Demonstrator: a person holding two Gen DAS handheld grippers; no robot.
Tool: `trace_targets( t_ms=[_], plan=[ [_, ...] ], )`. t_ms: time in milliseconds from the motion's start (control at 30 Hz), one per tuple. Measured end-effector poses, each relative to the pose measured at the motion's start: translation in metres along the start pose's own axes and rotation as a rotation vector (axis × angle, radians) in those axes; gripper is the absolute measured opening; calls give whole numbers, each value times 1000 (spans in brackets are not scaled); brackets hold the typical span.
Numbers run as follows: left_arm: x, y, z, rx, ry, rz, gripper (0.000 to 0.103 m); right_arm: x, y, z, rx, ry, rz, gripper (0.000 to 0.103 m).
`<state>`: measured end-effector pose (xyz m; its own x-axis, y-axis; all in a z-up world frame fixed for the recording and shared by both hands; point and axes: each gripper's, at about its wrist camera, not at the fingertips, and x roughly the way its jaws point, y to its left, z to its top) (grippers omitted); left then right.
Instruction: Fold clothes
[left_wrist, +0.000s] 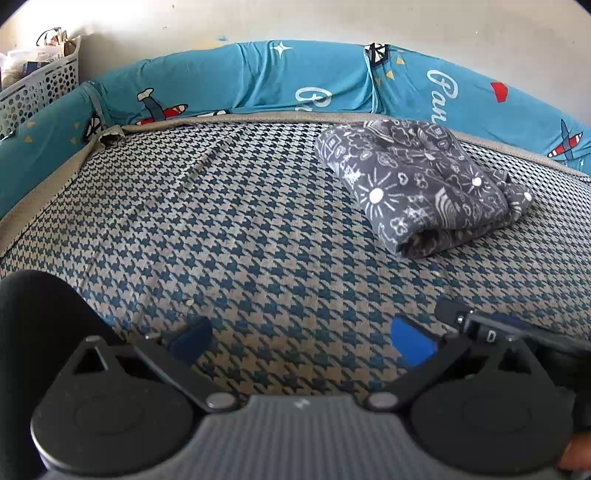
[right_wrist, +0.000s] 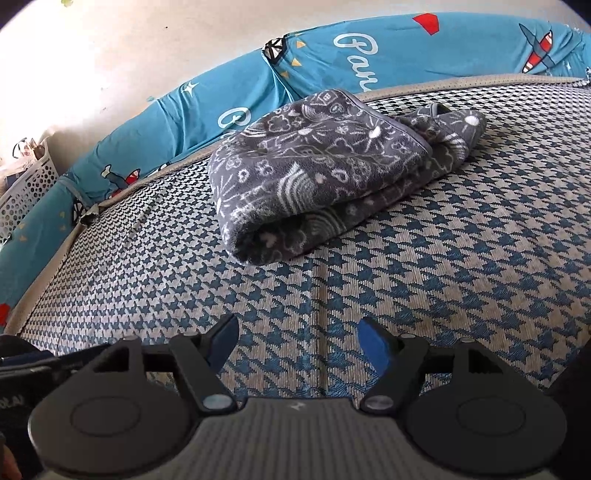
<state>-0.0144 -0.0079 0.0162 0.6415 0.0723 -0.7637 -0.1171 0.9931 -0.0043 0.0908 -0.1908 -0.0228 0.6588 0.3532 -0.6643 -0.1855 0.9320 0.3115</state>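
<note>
Across both wrist views, a wide mattress in blue-and-beige houndstooth woven cover (left_wrist: 229, 229) fills most of the frame, beige piping along its far edge. Behind the far and left edges runs a padded turquoise bumper printed with planes, stars and white script lettering (left_wrist: 258, 77), creased in places, meeting at the far-left corner where the fabric bunches. Above it, a plain off-white wall (left_wrist: 332, 22) with a few small marks. Past the far-left corner sits a white perforated plastic basket stuffed with bags (left_wrist: 40, 85), touching the wall.

Folded grey garment with white doodle print of suns, clouds and houses (right_wrist: 317, 173) lies on the mattress toward the far edge, right of centre in the left view, just short of the bumper; thick rolled fold faces the cameras, looser end trails right.

Left gripper (left_wrist: 301, 341) hovers low over bare cover near the near edge, blue-padded fingers spread wide, nothing between them. Right gripper (right_wrist: 299, 339) likewise, jaws apart and empty, well short of the garment. Part of the other gripper's black body shows at each view's edge.
</note>
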Motion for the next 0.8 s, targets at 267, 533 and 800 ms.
trace_targets(
  t_ms=[267,533,800],
  plan=[
    [-13,-2,0,8,-29,-1,103,-4,3,-1,-43,-24,-14,71],
    [-16,-1,0,6,-43,-19,103,-11,-1,0,-32,-43,3,71],
    [10,-2,5,37,-5,-100,103,-15,-15,11,53,-71,11,72]
  ],
)
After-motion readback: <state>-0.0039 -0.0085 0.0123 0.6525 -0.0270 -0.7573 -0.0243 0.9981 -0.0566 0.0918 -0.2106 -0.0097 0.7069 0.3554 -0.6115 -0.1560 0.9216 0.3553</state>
